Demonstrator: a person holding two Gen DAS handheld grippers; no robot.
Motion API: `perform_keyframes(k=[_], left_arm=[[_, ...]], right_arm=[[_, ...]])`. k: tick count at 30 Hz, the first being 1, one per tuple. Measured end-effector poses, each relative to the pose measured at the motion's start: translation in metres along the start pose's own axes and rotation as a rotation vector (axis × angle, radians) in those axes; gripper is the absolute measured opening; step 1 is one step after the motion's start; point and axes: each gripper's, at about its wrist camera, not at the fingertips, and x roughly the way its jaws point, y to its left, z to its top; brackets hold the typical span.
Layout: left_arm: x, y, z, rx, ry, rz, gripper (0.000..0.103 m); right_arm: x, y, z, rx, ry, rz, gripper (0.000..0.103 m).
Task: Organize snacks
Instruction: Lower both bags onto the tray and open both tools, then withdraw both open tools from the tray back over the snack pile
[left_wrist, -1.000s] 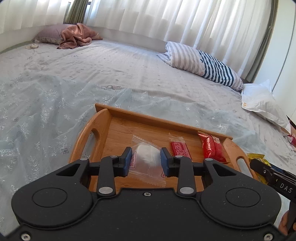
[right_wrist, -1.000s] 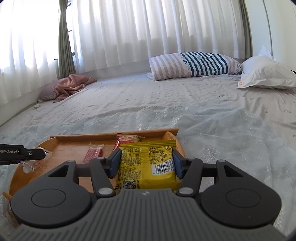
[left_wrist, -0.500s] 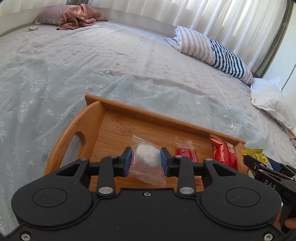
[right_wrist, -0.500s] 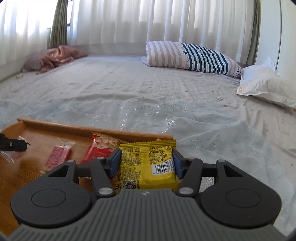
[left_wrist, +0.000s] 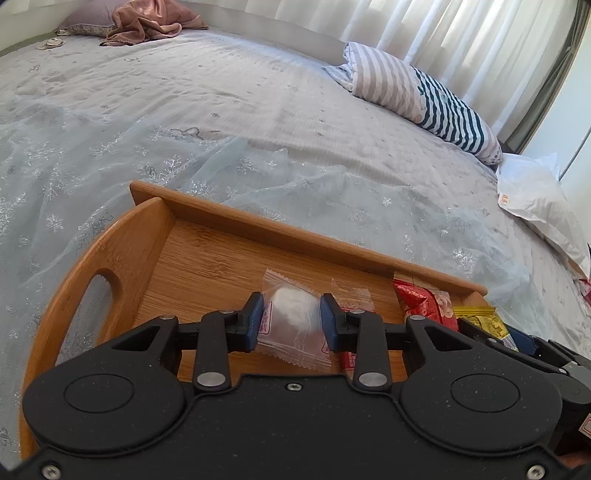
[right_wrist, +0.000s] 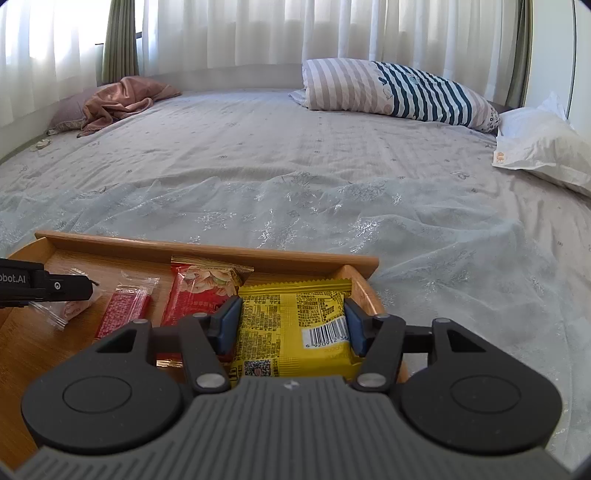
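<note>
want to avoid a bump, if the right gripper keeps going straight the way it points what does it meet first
Probably the far right corner of the wooden tray: the right gripper, shut on the yellow snack packet, points down at it. Depth is unclear.

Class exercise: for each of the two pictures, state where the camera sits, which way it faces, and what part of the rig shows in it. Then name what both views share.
Left wrist: sits on the left gripper, looking forward and down over the wooden tray to the bed; its fingers clamp a clear packet; the right gripper shows at lower right.
Right wrist: sits on the right gripper, facing the curtains; its fingers clamp a yellow packet; the left gripper's tip enters from the left.
Shared: tray, red snacks, striped pillow.
</note>
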Motion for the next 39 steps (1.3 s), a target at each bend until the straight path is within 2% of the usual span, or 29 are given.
perform_keyframes(k=[6,16,17,19,22,24,26,30,39], left_arm=[[0.004,0.001,0.002,-0.008,-0.004,-0.021,0.032],[0.006,0.0,0.004,0.006,-0.002,-0.016,0.031],[0.006,0.0,0.004,0.005,-0.001,-0.015,0.033],[0.005,-0.001,0.004,0.012,-0.002,-0.012,0.042],[0.001,-0.004,0.004,0.029,-0.009,-0.001,0.055],[-0.001,-0.004,0.003,0.035,-0.015,-0.002,0.07],[-0.007,-0.003,0.004,0.032,-0.024,-0.007,0.076],[-0.019,-0.003,0.003,0.036,-0.029,-0.01,0.083],[-0.065,-0.005,-0.012,0.116,-0.093,-0.023,0.088]], right_arm=[[0.005,-0.002,-0.001,0.03,0.016,0.027,0.062],[0.009,-0.007,-0.002,0.063,0.029,0.054,0.064],[0.009,-0.008,-0.002,0.067,0.029,0.058,0.064],[0.008,-0.009,-0.002,0.074,0.024,0.061,0.071],[0.004,-0.012,-0.001,0.087,0.013,0.063,0.077],[-0.001,-0.013,0.0,0.091,0.0,0.06,0.084],[-0.007,-0.013,0.001,0.093,-0.011,0.058,0.085],[-0.019,-0.015,0.001,0.093,-0.032,0.059,0.089],[-0.054,-0.018,-0.008,0.089,-0.087,0.056,0.094]])
